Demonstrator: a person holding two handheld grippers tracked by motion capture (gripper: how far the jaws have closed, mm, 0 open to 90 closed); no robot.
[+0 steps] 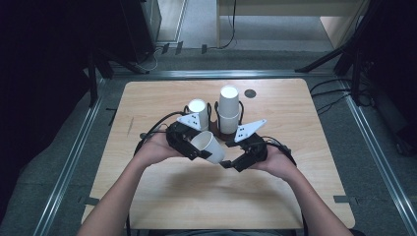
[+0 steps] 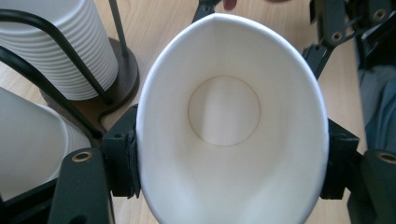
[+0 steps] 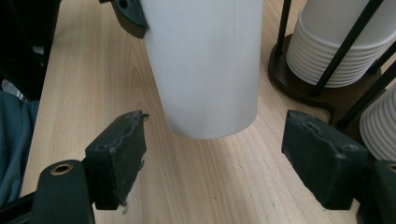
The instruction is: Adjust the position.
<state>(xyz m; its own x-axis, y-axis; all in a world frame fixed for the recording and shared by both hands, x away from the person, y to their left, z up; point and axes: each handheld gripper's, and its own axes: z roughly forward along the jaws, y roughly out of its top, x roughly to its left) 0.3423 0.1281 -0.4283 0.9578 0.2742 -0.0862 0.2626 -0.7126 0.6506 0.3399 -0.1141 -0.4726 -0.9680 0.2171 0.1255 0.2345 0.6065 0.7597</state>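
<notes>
A white paper cup [image 1: 209, 146] lies tilted above the table's middle, its mouth toward my left gripper [image 1: 196, 148]. In the left gripper view the cup [image 2: 224, 140] is squeezed into an oval between the two pads, so that gripper is shut on it. My right gripper [image 1: 228, 163] sits just right of the cup's base. In the right gripper view its jaws [image 3: 215, 158] stand wide apart, and the cup's base [image 3: 205, 60] hangs just beyond them without touching either pad.
Behind the hands, a dark wire holder [image 1: 223, 132] carries two stacks of white cups [image 1: 197, 107] [image 1: 229, 105] on the wooden table [image 1: 147, 98]. A small black disc [image 1: 250, 93] lies near the far edge. Metal rails and stand legs surround the table.
</notes>
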